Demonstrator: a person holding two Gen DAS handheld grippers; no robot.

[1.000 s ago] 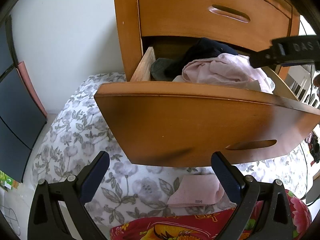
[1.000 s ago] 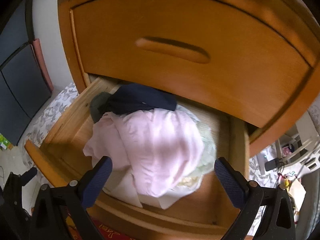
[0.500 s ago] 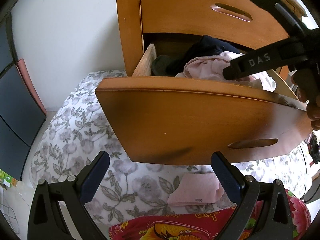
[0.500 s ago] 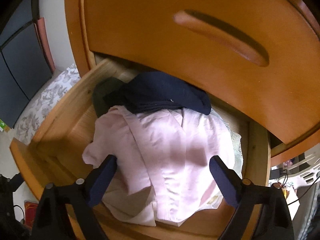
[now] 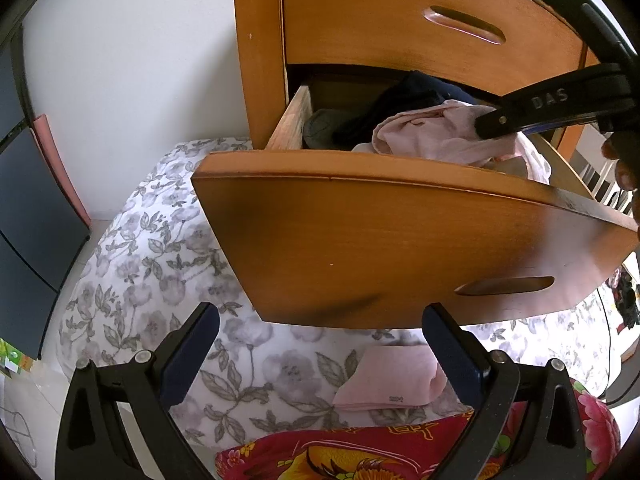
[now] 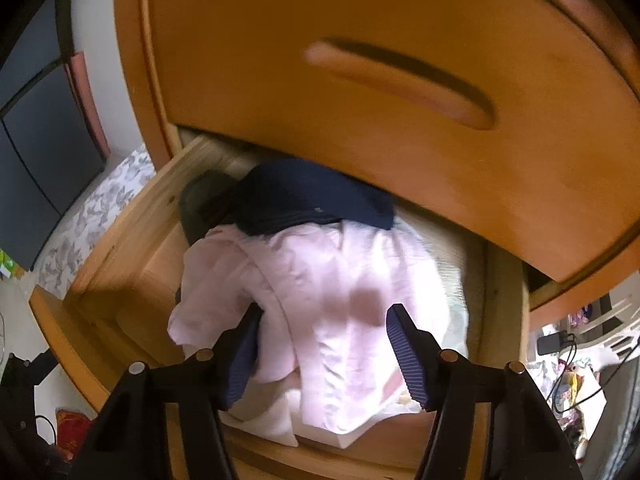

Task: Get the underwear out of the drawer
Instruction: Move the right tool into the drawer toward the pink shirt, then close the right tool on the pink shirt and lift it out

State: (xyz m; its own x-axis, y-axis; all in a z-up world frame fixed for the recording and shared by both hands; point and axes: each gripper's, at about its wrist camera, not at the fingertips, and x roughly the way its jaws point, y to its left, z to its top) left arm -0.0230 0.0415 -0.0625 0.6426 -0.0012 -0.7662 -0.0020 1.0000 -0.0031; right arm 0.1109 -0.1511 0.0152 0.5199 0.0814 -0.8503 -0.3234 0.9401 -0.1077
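Note:
The wooden drawer [image 5: 400,240] stands pulled out, holding a heap of clothes. On top lies crumpled pale pink underwear [image 6: 340,280], also seen from the left wrist as pink underwear [image 5: 436,136]. Behind it are a navy garment [image 6: 312,196] and a grey one [image 6: 200,204]. My right gripper [image 6: 325,316] is down in the drawer with its jaws closing and the pink cloth between them; one of its fingers [image 5: 532,112] rests on the heap. My left gripper [image 5: 322,312] hangs open and empty in front of the drawer's face.
A folded pink piece [image 5: 392,376] lies on the floral bedding [image 5: 160,260] under the drawer, beside a red flowered blanket [image 5: 360,452]. The upper drawer [image 6: 360,60] is closed just above the heap. Dark panels [image 5: 24,200] line the left. A hand [image 5: 624,160] shows at the right edge.
My right gripper has sunk into the drawer onto the pink cloth, and its jaws have narrowed around it. The left gripper has stayed put.

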